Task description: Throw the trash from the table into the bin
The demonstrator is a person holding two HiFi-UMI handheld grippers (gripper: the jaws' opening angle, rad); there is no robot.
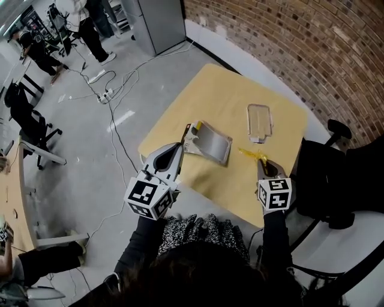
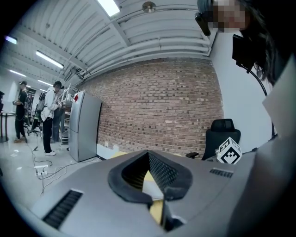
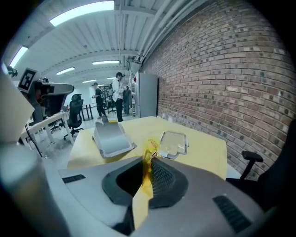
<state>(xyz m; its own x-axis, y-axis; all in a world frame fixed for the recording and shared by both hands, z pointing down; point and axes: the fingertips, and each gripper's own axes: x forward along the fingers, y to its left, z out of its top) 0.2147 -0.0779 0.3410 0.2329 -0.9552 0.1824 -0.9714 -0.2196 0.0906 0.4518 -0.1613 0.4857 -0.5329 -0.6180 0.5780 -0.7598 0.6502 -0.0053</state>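
Nearby: grey tray [image 1: 211,143], clear lid [image 1: 259,122] beyond yellow wrapper [image 1: 251,154] in right gripper [image 1: 262,163]

**Light:** bright, even and white, from ceiling strip lights [image 3: 81,11].
**Shadows:** soft and short, close under the items on the counter [image 1: 222,96].
**Glare:** a pale sheen on the floor [image 1: 123,120].
**Distortion:** heavy fisheye in both gripper views, with the brick wall [image 3: 222,78] bowed and the corners black.
**Focus:** left tongs [image 2: 148,152] and right tongs [image 3: 148,162] soft near the lens; the pinched yellow wrapper [image 3: 149,147] slightly smeared.
**Head view:** crisp, mildly curved at the edges.
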